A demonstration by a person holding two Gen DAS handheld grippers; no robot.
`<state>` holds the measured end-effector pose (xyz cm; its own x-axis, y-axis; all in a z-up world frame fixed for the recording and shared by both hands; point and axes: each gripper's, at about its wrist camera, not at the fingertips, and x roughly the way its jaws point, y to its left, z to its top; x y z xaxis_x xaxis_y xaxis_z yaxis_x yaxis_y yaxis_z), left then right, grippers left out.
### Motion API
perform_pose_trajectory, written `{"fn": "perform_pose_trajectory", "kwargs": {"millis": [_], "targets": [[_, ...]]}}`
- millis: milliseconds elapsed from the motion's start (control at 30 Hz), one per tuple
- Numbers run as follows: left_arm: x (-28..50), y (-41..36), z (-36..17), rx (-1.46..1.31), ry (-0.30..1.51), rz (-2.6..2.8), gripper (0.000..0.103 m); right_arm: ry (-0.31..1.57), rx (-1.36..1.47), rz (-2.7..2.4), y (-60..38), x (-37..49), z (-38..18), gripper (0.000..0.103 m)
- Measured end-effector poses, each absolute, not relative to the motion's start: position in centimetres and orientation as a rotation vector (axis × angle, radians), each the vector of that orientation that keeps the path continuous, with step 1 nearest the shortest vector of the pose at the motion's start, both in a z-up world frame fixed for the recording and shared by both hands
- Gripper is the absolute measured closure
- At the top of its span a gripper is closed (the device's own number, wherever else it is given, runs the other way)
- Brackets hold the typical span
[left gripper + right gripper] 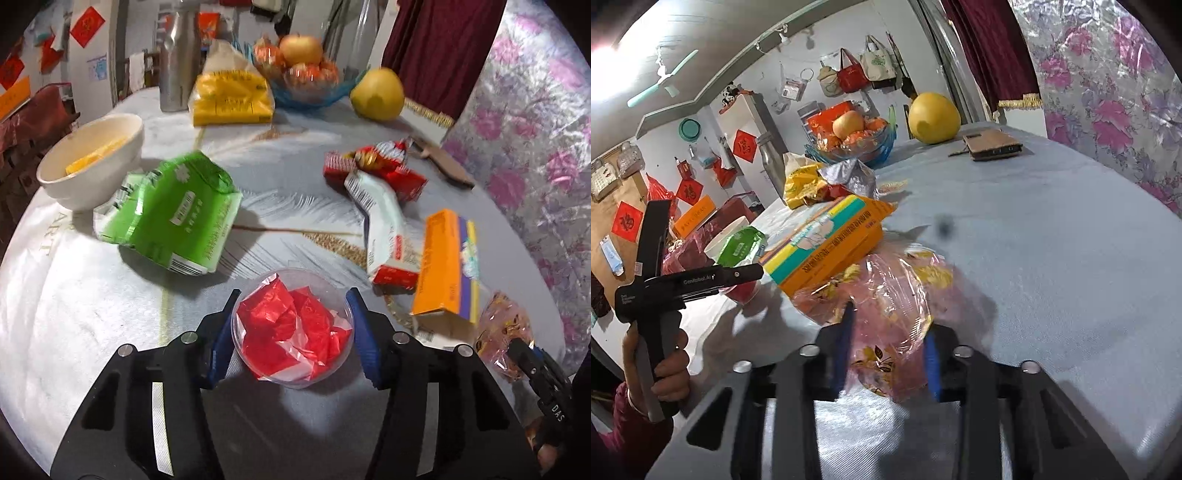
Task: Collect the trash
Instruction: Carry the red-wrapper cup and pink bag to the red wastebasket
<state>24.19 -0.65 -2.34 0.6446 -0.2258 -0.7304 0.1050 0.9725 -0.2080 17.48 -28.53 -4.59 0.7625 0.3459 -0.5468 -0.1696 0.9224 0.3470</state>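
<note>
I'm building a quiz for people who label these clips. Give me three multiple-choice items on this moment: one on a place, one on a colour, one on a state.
1. Where does the clear plastic cup sit?
A. Inside the white bowl
B. Between the fingers of the left gripper
C. In the blue fruit bowl

2. What colour is the crumpled wrapper in that cup?
A. Red
B. Green
C. Black

3. What is the right gripper doing?
A. Hanging open over bare cloth
B. Gripping the orange box
C. Closed on a crinkled clear bag

Answers:
1 B: the blue pads flank the cup's sides in the left wrist view.
2 A: red film fills the cup.
3 C: the patterned bag bunches between the blue pads in the right wrist view, while the orange box lies beyond it.
</note>
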Motion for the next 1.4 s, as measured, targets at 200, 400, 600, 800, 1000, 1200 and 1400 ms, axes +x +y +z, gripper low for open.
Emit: {"fn": "perform_pose_trajectory", "kwargs": {"millis": [200, 400, 600, 800, 1000, 1200, 1400], "targets": [[21.2, -0.1, -1.2, -0.181, 0.798, -0.219, 0.047, 0.583, 0.262, 0.272, -28.6, 15.3, -2.3, 0.073], [18.2, 0.1, 0.4, -0.176, 0.747, -0.215, 0.047, 0.532, 0.239, 0.279, -28.4, 12.8, -0.2, 0.073], [15.6, -0.1, 1.5, -0.177, 0.715, -0.232, 0.047, 0.489, 0.224, 0.271, -28.6, 10.0, 1.2, 0.073], [13.1, -1.0, 2.1, -0.169, 0.695, -0.258, 0.047, 0.451, 0.231, 0.239, -30.4, 6.4, 2.1, 0.073], [10.8, -3.1, 2.7, -0.151, 0.681, -0.299, 0.047, 0.431, 0.254, 0.199, -32.8, 3.1, 2.2, 0.073], [8.7, -5.5, 3.2, -0.143, 0.679, -0.350, 0.047, 0.413, 0.276, 0.158, -35.7, -0.2, 2.1, 0.073], [7.0, -8.7, 3.8, -0.108, 0.670, -0.400, 0.047, 0.390, 0.294, 0.123, -38.3, -3.1, 2.0, 0.072]]}}
